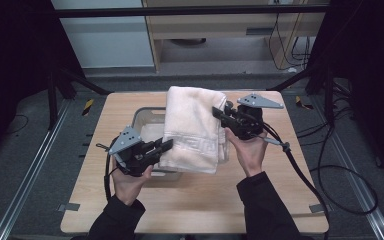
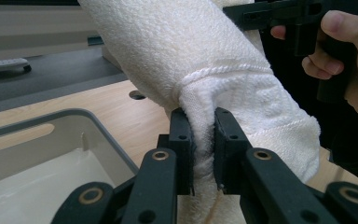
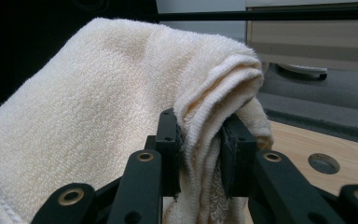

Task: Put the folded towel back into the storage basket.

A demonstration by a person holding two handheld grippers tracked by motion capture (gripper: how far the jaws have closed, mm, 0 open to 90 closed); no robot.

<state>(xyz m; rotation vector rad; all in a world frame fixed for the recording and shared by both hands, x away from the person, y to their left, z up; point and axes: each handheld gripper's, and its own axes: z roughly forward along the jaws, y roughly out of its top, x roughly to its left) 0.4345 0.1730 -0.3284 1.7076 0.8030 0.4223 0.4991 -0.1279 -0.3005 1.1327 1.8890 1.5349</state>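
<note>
A folded cream towel (image 1: 192,127) hangs in the air above a clear plastic bin (image 1: 145,120) at the middle of the table. My left gripper (image 1: 169,145) is shut on the towel's near left edge, and its jaws squeeze the hem of the towel (image 2: 223,93) in the left gripper view. My right gripper (image 1: 216,112) is shut on the far right edge, where several thick folds of the towel (image 3: 121,116) bunch between the jaws. The bin's rim (image 2: 51,122) lies low at the left of the left gripper view.
The wooden table (image 1: 195,200) has open surface in front of and beside the bin. Black cables (image 1: 325,170) trail off its right side. Dark frame legs and a wooden cabinet (image 1: 215,30) stand beyond the far edge.
</note>
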